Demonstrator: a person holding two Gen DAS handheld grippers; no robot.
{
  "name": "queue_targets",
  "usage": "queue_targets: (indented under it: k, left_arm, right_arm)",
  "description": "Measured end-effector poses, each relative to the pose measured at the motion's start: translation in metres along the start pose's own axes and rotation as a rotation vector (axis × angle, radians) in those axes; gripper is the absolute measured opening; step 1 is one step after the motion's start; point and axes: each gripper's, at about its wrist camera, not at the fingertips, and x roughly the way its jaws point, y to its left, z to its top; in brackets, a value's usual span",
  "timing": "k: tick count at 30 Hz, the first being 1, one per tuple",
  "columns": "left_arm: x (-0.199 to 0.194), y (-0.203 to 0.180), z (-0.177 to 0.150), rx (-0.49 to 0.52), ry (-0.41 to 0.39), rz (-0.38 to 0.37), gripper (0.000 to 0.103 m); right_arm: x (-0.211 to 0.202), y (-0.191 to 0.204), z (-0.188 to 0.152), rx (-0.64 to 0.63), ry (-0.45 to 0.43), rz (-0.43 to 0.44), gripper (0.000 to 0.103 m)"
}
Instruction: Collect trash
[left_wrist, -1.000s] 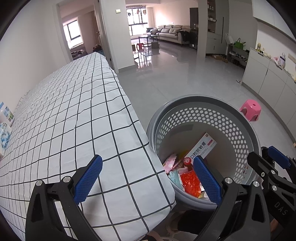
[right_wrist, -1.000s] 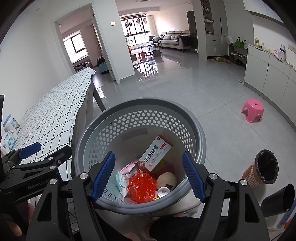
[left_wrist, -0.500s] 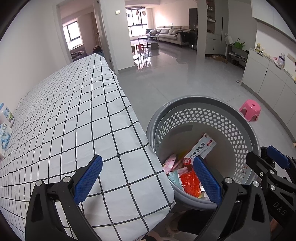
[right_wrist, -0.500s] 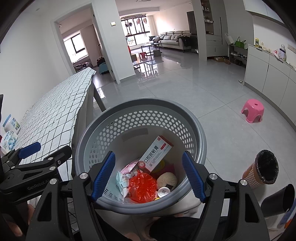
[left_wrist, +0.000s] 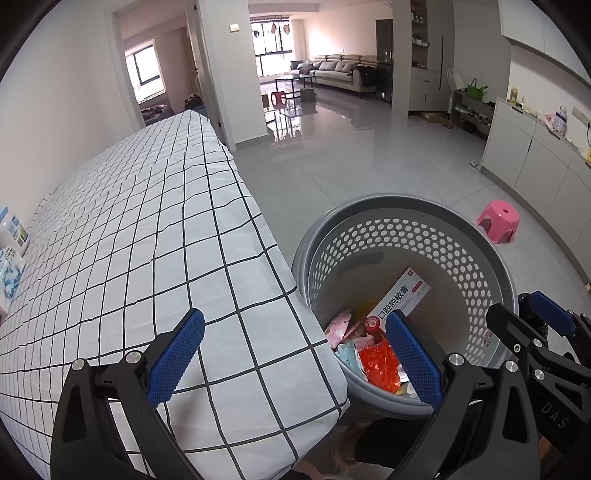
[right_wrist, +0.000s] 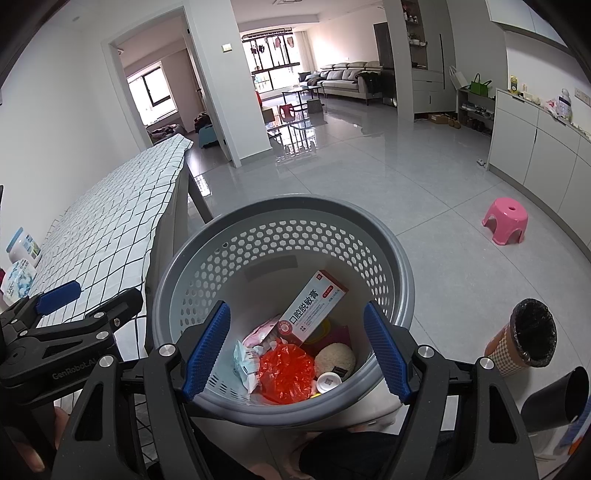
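Note:
A grey perforated basket (right_wrist: 280, 236) stands on the floor beside the table; it also shows in the left wrist view (left_wrist: 406, 210). It holds a white toothpaste box (right_wrist: 314, 304), a red crumpled bag (right_wrist: 286, 371), a pale blue packet (right_wrist: 243, 363), a pink packet (right_wrist: 260, 332) and a round beige item (right_wrist: 334, 356). My right gripper (right_wrist: 295, 350) is open and empty, held over the basket's near rim. My left gripper (left_wrist: 295, 358) is open and empty, above the table's corner and the basket's left edge.
The table wears a white checked cloth (left_wrist: 140, 236). Boxes and a tissue pack (right_wrist: 18, 277) sit at its far left. A pink stool (right_wrist: 506, 219) stands on the grey floor at right. A small lined bin (right_wrist: 528, 341) and a dark cylinder (right_wrist: 557, 398) stand right of the basket.

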Motion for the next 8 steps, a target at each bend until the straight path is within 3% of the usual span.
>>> queue_targets:
  k: [8]
  left_arm:
    - [-0.0019, -0.0003, -0.0007, -0.003, -0.002, 0.001, 0.097]
  right_arm:
    - [-0.0003, 0.0001, -0.0003, 0.001, -0.002, 0.001, 0.072]
